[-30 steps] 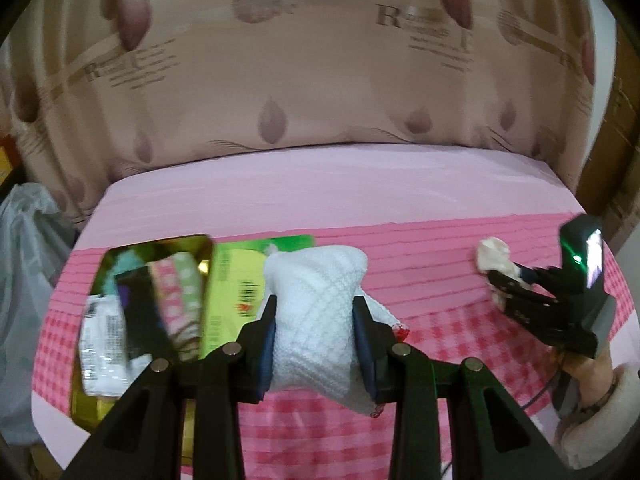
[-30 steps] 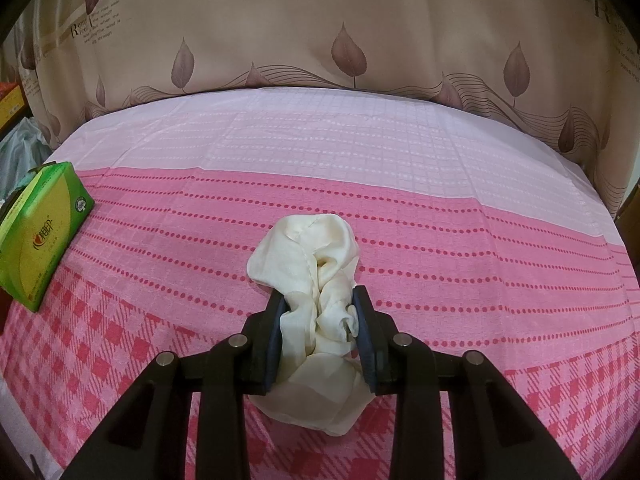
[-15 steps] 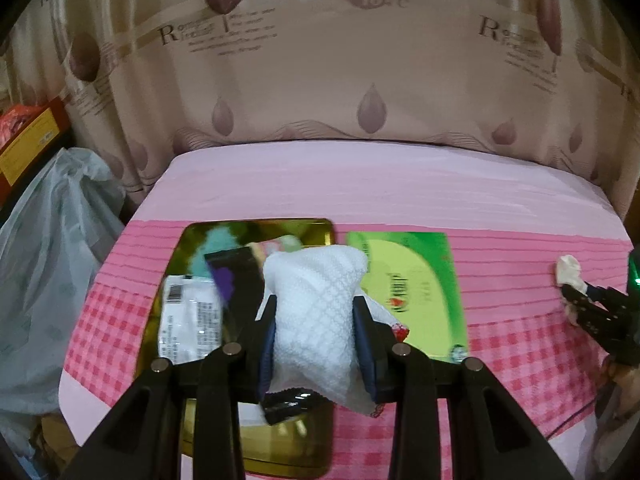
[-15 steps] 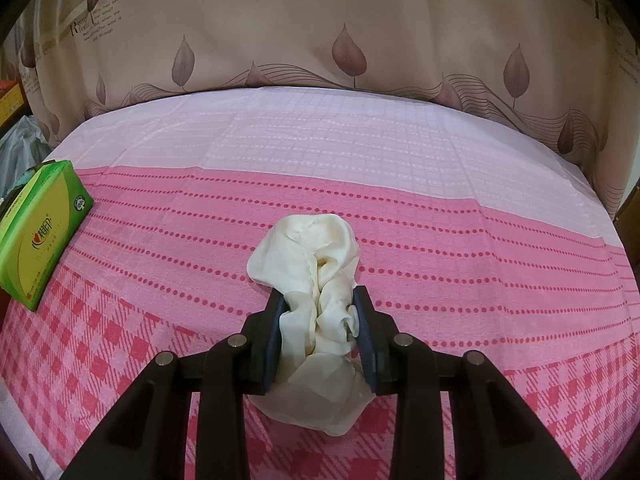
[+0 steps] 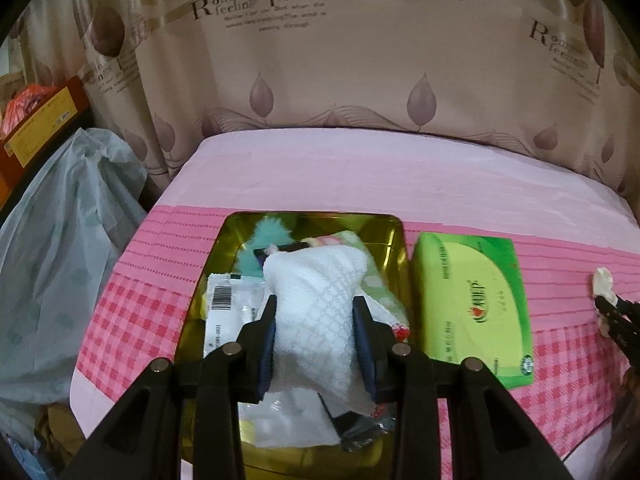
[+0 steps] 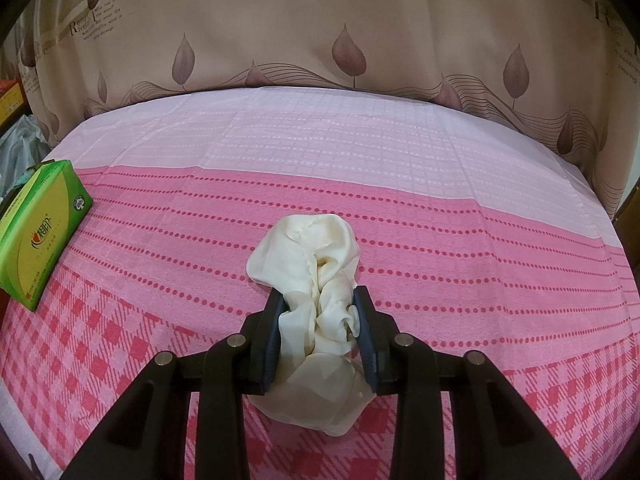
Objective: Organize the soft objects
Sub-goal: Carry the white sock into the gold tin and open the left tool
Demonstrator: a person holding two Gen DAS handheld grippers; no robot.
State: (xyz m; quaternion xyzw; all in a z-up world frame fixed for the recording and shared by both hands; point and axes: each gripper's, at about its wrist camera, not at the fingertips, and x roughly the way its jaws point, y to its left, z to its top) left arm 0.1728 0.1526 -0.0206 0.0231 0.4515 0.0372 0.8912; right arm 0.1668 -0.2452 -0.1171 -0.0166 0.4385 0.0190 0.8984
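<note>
On your far left a grey plastic bag sits beside the desk. Your left hand-held gripper pinches a white, waffle-textured towel, bunched and puffy, above the gold tin of packets. Just right of the tin lies a green tissue pack. Your right hand-held gripper pinches a crumpled cream silky cloth, its loose end resting on the pink checked cover.

I read both wrist views angled steeply down along their fingers, close over the pink tablecloth. Both share the green tissue pack: left view at 3 o'clock, right view at 9 o'clock.
</note>
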